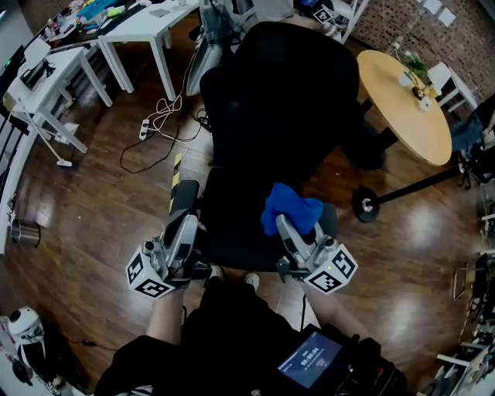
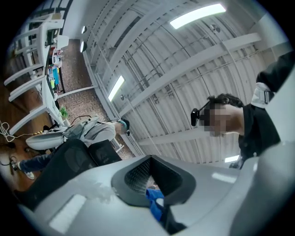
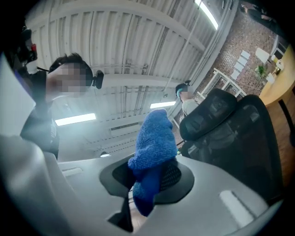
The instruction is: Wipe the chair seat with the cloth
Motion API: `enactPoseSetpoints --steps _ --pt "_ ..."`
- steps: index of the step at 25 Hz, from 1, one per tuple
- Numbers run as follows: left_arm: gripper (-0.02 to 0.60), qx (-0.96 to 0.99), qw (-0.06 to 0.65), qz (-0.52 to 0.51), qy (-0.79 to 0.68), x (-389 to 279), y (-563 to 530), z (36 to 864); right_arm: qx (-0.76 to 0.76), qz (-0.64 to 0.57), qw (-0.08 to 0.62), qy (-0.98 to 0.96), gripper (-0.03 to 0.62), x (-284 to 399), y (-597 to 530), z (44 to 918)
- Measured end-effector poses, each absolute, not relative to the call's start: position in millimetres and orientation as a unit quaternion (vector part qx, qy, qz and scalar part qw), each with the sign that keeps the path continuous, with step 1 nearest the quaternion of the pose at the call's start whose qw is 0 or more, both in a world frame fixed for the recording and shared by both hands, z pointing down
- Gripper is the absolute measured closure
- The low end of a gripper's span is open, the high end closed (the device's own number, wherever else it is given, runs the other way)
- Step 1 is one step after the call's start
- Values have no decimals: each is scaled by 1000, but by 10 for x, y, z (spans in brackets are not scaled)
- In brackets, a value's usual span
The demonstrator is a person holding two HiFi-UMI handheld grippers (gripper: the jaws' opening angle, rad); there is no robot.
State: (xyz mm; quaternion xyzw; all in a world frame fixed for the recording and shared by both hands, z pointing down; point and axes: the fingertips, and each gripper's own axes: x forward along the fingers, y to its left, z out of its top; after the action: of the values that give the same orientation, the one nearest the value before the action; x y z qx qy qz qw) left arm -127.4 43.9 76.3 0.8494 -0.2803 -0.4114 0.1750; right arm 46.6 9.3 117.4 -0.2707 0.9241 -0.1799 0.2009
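The black office chair's seat (image 1: 232, 220) lies right in front of me, its backrest (image 1: 286, 100) beyond. A blue cloth (image 1: 290, 207) bunches over the seat's right side, with my right gripper (image 1: 285, 226) shut on it. In the right gripper view the cloth (image 3: 154, 147) stands up out of the closed jaws of the right gripper (image 3: 147, 186). My left gripper (image 1: 188, 224) is at the seat's left edge, beside the armrest (image 1: 184, 189). In the left gripper view the left gripper (image 2: 154, 184) has its jaws together. A small blue scrap shows at their seam; what it is stays unclear.
A round wooden table (image 1: 406, 104) stands at the right, its foot (image 1: 365, 205) close to the chair. White tables (image 1: 147, 23) are at the back left, with cables and a power strip (image 1: 155, 124) on the wooden floor. A metal cup (image 1: 25, 232) stands far left.
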Motion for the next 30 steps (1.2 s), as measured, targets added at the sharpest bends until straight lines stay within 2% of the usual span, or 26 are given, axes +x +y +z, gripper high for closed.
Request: enactPoseSetpoints --steps 14,23,30 --pt "589 807 235 -421 -341 -1889 239 2960 -317 -291 -33 902 513 -1052 -2040 5439" --pt "589 797 255 -425 -345 -1879 137 3408 -321 -322 -124 882 513 -1406 -2300 6429" --pt "589 799 254 -421 -345 -1882 207 3391 -352 -321 -188 859 513 -1125 -2284 6802"
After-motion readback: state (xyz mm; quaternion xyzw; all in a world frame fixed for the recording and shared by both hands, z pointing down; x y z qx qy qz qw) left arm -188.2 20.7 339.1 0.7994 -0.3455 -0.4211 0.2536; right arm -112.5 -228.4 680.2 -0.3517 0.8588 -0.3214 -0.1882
